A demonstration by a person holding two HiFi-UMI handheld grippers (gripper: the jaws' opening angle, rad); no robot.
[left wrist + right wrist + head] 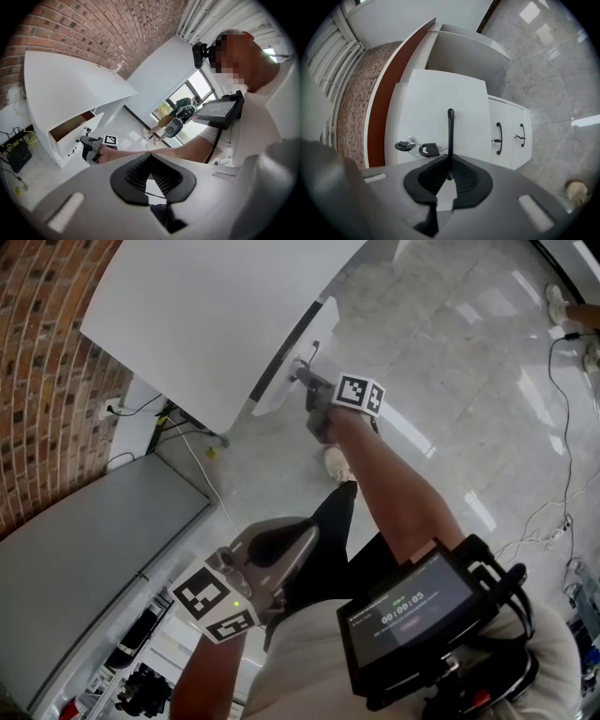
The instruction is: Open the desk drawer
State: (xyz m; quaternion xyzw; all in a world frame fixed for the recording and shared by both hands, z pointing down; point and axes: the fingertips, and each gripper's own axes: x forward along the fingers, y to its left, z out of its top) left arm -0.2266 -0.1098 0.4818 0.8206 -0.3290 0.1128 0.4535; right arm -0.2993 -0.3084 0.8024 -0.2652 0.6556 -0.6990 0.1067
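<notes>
- Drawer [440,103], top one of white desk [206,315], stands partly pulled out, key [404,145] in its lock.
- right gripper [450,176] clamped on drawer's black handle [450,131].
- left gripper [151,168] jaws together, empty, well apart from desk.

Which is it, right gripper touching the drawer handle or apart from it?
Touching. In the right gripper view, the right gripper clamps the black drawer handle between its pads, with no gap on either side.
</notes>
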